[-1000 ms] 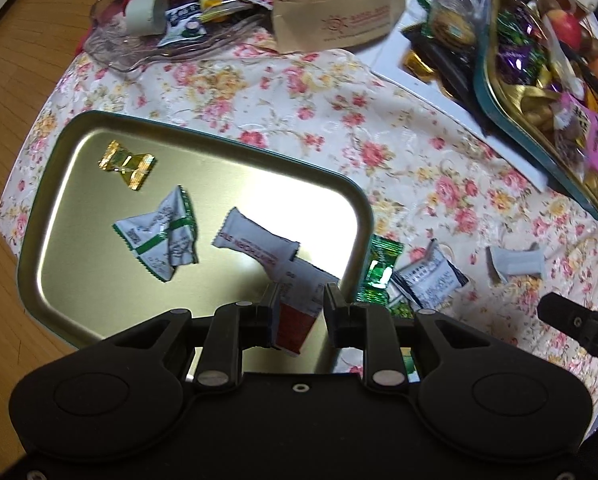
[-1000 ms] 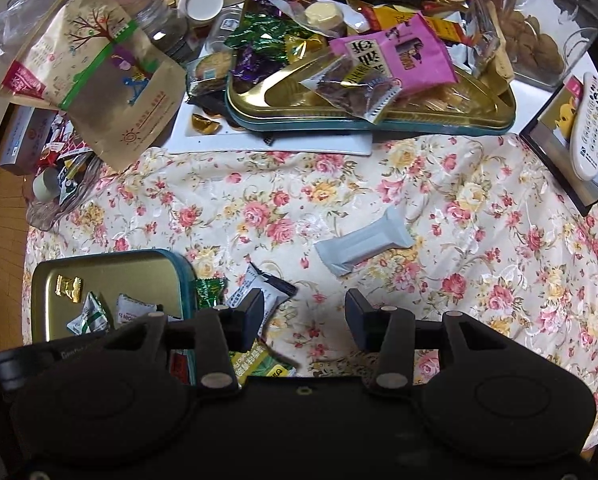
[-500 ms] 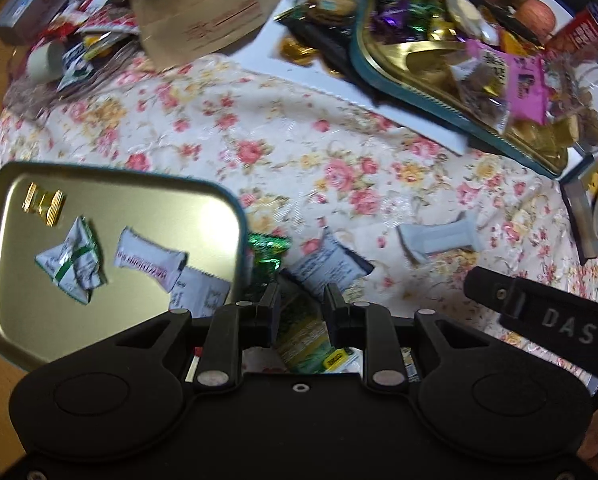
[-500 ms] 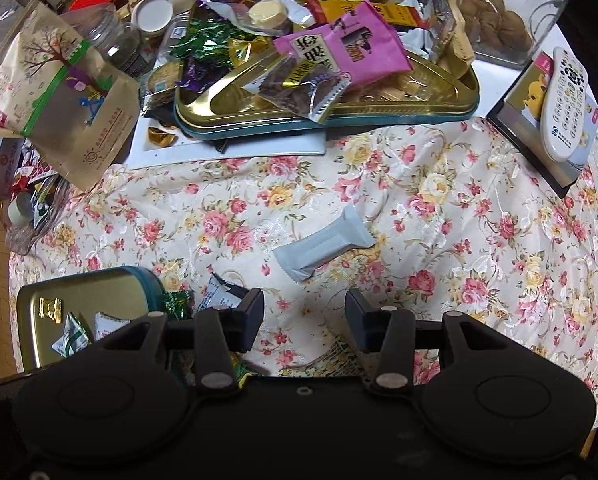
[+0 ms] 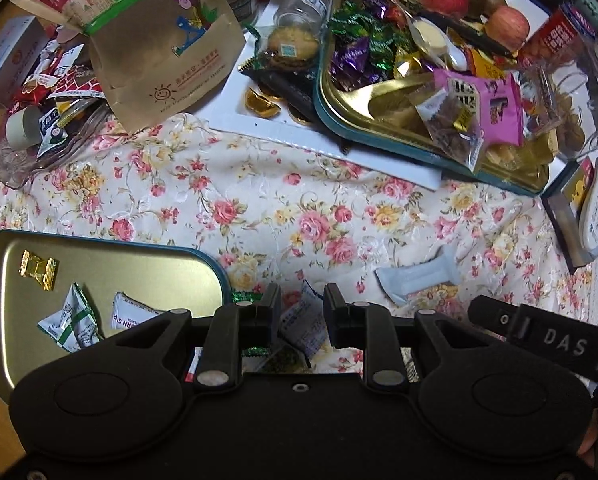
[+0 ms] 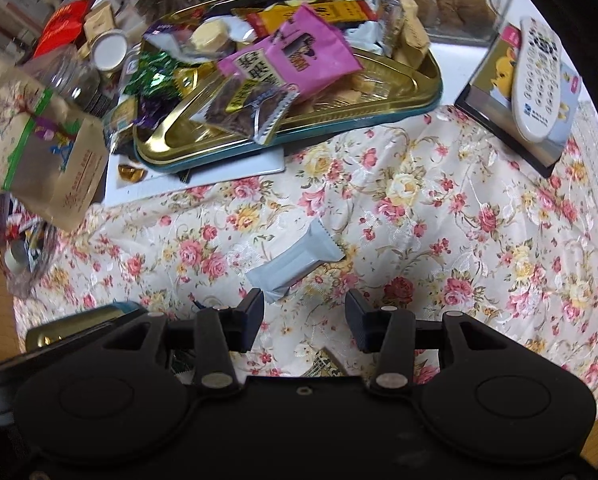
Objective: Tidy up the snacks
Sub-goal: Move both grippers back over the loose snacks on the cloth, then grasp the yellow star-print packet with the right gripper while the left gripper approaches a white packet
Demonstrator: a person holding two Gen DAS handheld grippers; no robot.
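A small gold tray (image 5: 111, 264) lies at the near left and holds a gold candy (image 5: 38, 269), a white-and-green packet (image 5: 71, 322) and a white packet (image 5: 129, 316). My left gripper (image 5: 301, 300) is open and empty, just right of the tray, above a dark-printed white packet (image 5: 305, 326) and green wrappers (image 5: 245, 296) on the cloth. A pale grey snack bar (image 5: 417, 278) lies to its right; it also shows in the right wrist view (image 6: 295, 262). My right gripper (image 6: 305, 306) is open and empty, just in front of that bar.
A large gold tray (image 6: 379, 106) heaped with snacks stands at the back on a white board (image 5: 339, 148). A brown paper bag (image 5: 159, 40) and a glass dish (image 5: 23, 152) stand back left. A remote (image 6: 539, 80) on a box lies at the right.
My left gripper has let go of the red-and-white packet in the small tray and swung right over the loose packets. My right gripper has moved forward toward the grey bar.
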